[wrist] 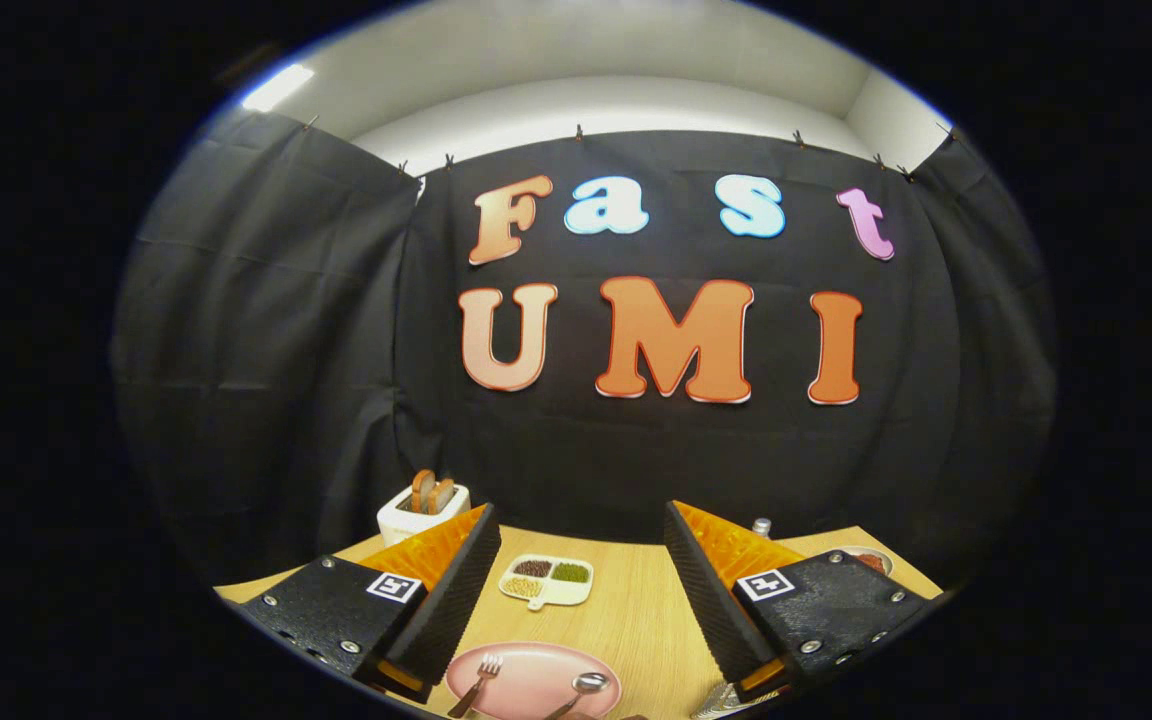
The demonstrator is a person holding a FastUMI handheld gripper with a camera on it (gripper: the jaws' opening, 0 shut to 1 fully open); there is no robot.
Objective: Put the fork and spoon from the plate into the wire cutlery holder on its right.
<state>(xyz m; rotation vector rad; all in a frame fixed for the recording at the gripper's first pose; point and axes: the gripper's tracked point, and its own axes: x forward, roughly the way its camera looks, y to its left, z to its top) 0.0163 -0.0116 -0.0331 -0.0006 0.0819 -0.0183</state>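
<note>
Gripper [581,600] spread wide above the table [636,610], pink plate [536,680] between its fingers, fork [479,682] and spoon [581,690] lying on it, wire cutlery holder [726,703] just right

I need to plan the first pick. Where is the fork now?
In the gripper view, the fork lies on the pink plate's left side, spoon to its right, between the open gripper's fingers.

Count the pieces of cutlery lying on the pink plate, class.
2: a fork on the plate's left side and a spoon towards its right, between the open gripper's fingers.
</note>
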